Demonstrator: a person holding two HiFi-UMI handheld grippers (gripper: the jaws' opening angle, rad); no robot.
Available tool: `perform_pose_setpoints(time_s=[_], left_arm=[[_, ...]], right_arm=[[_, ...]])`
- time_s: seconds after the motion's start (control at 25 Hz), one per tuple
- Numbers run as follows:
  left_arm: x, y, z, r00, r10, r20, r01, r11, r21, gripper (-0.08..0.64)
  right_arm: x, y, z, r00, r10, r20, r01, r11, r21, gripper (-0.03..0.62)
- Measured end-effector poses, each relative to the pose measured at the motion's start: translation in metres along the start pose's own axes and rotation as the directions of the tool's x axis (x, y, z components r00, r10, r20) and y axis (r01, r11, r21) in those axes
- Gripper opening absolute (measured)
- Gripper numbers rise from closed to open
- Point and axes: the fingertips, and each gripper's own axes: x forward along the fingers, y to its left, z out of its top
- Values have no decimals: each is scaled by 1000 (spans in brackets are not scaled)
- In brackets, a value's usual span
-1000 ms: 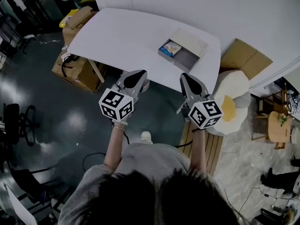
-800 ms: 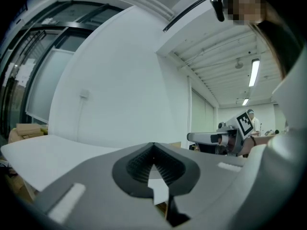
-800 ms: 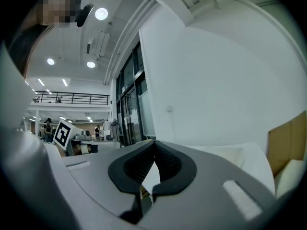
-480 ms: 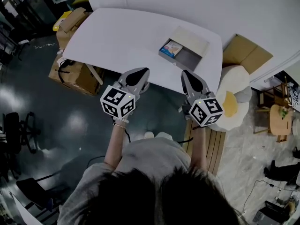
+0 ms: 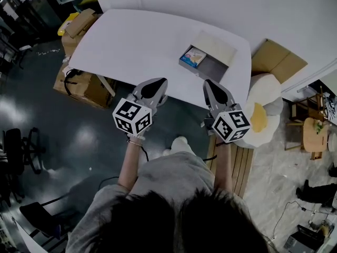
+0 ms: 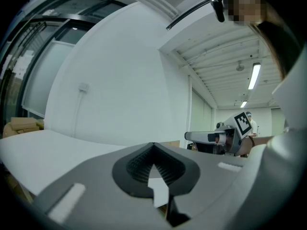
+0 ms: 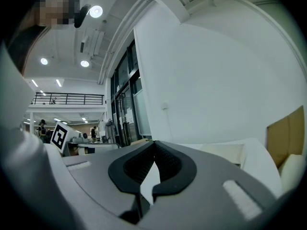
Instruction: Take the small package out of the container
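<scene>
A shallow grey container (image 5: 213, 67) with its cream lid (image 5: 213, 44) folded back lies near the right end of the white table (image 5: 131, 41). The small blue package (image 5: 192, 56) rests in the container's left end. Both grippers hover at the table's near edge, pointing level toward it. My left gripper (image 5: 158, 82) is shut and empty, well left of the container. My right gripper (image 5: 209, 83) is also shut and empty, just short of the container. The left gripper view shows its closed jaws' tips (image 6: 153, 145) over the tabletop, and the right gripper view shows the same (image 7: 154, 143).
Cardboard boxes (image 5: 81, 83) sit on the dark floor under the table's left end. More cardboard (image 5: 276, 62) and a white rounded object with a yellow patch (image 5: 260, 109) stand right of the table. A wooden slatted bench (image 5: 237, 165) lies below my right arm.
Both grippers have edged forward toward the table's near edge, still shut. The person's foot has stepped forward below them.
</scene>
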Motion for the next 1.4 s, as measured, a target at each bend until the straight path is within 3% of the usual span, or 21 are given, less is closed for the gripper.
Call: perform_pose_setpoints(time_s=[1.4], left_arm=[[139, 85, 19, 1000, 5, -20, -5, 1000, -8, -11]], right_arm=[[120, -114, 29, 999, 34, 8, -35, 998, 61, 14]])
